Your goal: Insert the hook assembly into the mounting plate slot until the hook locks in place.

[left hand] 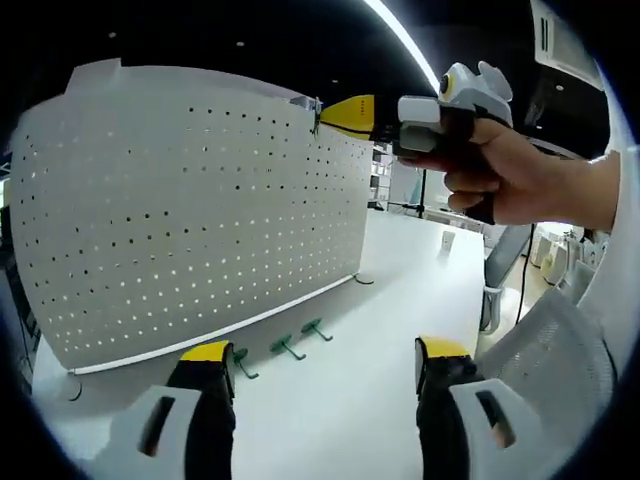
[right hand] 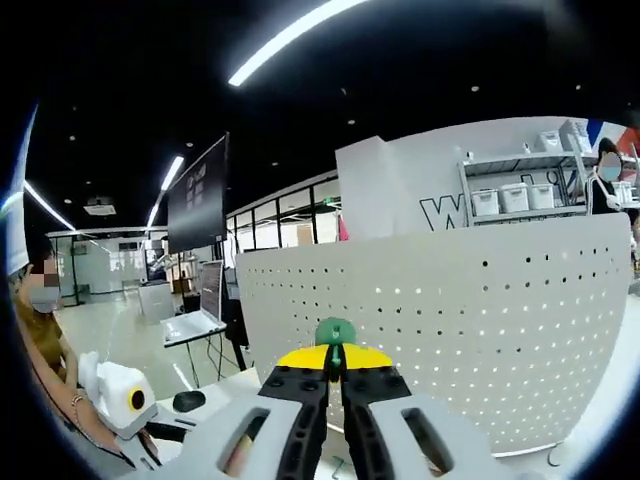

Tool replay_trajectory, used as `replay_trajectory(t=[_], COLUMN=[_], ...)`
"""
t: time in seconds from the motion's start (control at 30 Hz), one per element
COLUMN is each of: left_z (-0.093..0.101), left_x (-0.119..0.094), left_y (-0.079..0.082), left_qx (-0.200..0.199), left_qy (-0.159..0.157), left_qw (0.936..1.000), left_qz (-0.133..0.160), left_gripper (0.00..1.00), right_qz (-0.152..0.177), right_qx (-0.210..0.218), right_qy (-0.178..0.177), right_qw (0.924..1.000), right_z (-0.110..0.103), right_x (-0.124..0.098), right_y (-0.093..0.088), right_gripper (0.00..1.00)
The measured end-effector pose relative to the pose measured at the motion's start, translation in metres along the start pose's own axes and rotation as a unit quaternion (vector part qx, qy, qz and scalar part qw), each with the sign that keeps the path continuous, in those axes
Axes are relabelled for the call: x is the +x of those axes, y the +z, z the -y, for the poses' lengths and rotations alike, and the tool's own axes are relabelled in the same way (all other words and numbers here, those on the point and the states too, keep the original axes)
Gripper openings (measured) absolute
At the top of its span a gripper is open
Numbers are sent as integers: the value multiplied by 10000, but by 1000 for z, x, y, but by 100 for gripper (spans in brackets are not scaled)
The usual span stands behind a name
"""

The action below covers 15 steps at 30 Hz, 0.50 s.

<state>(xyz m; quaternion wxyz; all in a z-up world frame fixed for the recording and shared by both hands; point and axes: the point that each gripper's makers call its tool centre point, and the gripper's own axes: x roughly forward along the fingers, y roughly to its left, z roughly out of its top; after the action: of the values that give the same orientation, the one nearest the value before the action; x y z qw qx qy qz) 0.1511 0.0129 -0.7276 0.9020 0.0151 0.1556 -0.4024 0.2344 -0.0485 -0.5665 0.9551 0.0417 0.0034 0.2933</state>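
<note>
Right gripper view: right gripper [right hand: 335, 372], jaws closed on a green hook [right hand: 335, 333], aligns it with the pegboard [right hand: 450, 330]; left gripper [left hand: 325, 368] waits wide open, empty, above spare hooks [left hand: 288, 347].

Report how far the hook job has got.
Done: the right gripper has picked up a green hook. In hand: it holds the hook at the pegboard top edge, not yet seated. Left: lock it in; three hooks lie on the table; the left gripper is open.
</note>
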Motion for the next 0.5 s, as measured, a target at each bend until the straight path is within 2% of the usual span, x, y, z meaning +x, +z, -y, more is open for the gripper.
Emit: replay_trajectory(t=[0.5], left_z=[-9], left_x=[-7], left_y=[-5], left_qx=[-108], left_qy=[191], left_qw=[9997], left_qz=[74], left_gripper=[76], right_qz=[111], right_qx=[-244], right_qy=[-511], right_qw=[9983], right_z=[21], right_x=[36], right_y=[21], right_gripper=[0])
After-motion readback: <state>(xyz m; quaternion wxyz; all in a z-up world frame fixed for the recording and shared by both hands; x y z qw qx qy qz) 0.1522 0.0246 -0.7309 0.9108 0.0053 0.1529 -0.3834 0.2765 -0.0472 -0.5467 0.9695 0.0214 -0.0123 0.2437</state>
